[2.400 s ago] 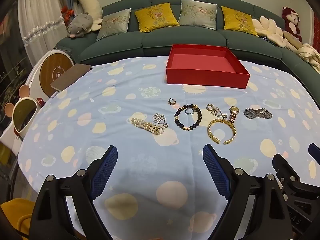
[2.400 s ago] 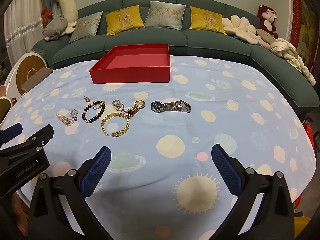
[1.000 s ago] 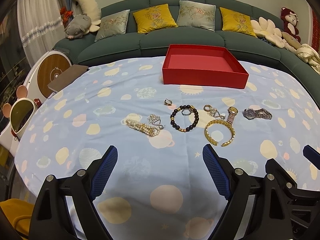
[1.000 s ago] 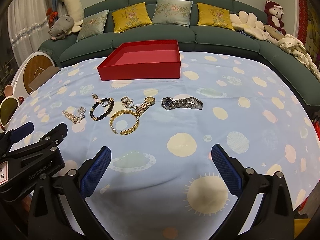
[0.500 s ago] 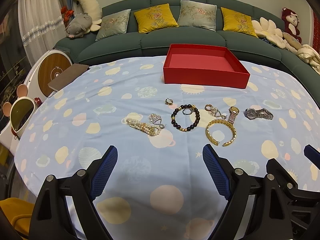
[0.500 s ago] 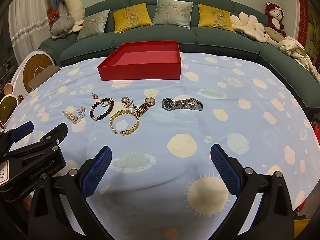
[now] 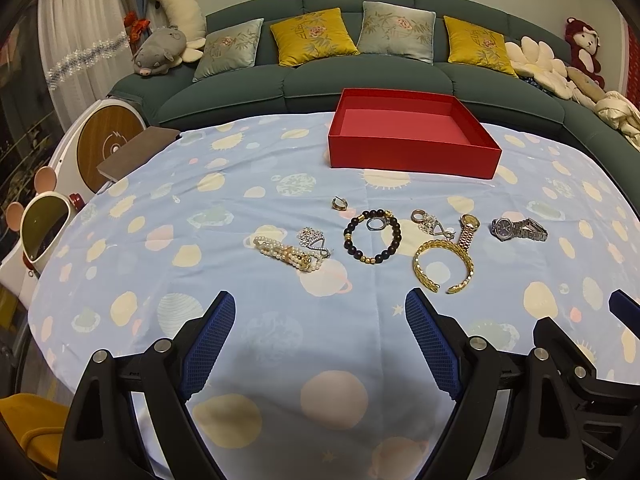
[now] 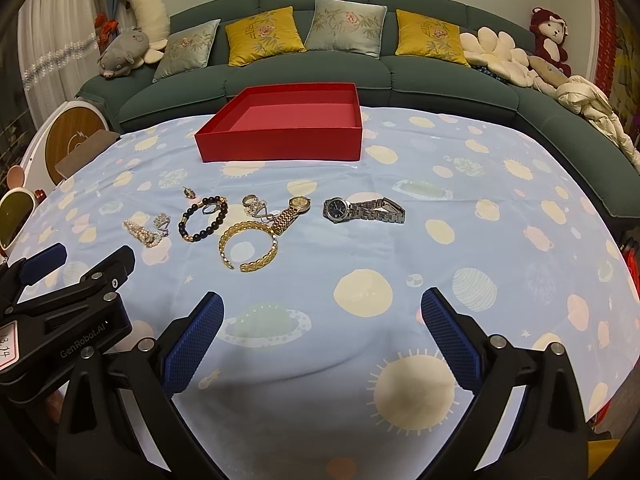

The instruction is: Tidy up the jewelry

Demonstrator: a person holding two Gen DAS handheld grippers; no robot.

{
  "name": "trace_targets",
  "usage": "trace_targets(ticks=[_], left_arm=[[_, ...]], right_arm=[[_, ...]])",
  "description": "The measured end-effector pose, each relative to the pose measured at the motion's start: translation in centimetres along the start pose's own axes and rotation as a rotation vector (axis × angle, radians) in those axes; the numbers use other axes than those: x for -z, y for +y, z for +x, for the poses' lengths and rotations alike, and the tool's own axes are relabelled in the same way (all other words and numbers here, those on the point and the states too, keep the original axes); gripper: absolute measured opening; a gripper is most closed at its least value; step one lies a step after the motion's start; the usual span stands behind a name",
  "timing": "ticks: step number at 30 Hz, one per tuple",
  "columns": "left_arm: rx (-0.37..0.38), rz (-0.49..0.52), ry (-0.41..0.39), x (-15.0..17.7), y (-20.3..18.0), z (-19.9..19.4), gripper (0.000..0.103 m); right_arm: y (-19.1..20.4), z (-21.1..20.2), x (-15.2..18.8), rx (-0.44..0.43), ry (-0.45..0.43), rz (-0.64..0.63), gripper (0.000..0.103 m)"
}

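Note:
An empty red box (image 7: 412,154) (image 8: 280,146) stands at the far side of the table. In front of it lies a row of jewelry: a pearl bracelet (image 7: 286,254), a black bead bracelet (image 7: 372,236) (image 8: 202,218), a gold cuff (image 7: 442,266) (image 8: 248,246), a gold watch (image 7: 468,230) (image 8: 292,212), a silver watch (image 7: 518,229) (image 8: 362,209), and small rings and pendants. My left gripper (image 7: 320,332) is open and empty, short of the jewelry. My right gripper (image 8: 322,328) is open and empty, nearer the silver watch.
The table carries a light blue planet-print cloth (image 7: 224,216). A green sofa (image 7: 360,68) with cushions and plush toys curves behind it. A brown notebook (image 7: 138,152) lies at the table's left edge. White round devices (image 7: 44,228) stand to the left.
Both views shifted slightly over the last seconds; the grippers hover with small drifts. The jewelry and box have not moved. Both grippers stay open.

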State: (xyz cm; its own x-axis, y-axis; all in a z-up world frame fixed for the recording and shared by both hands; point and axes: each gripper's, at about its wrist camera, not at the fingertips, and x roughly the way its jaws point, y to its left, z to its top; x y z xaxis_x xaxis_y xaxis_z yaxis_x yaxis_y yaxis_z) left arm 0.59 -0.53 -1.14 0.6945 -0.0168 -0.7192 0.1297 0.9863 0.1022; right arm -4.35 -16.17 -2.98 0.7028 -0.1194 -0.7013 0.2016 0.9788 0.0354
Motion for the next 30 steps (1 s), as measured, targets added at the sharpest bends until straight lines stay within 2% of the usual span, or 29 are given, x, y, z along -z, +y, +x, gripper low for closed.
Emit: trace_targets(ticks=[30], left_arm=[[0.001, -0.008, 0.001, 0.00, 0.50, 0.00, 0.084]], right_arm=[[0.25, -0.17, -0.10, -0.003, -0.006, -0.009, 0.097]])
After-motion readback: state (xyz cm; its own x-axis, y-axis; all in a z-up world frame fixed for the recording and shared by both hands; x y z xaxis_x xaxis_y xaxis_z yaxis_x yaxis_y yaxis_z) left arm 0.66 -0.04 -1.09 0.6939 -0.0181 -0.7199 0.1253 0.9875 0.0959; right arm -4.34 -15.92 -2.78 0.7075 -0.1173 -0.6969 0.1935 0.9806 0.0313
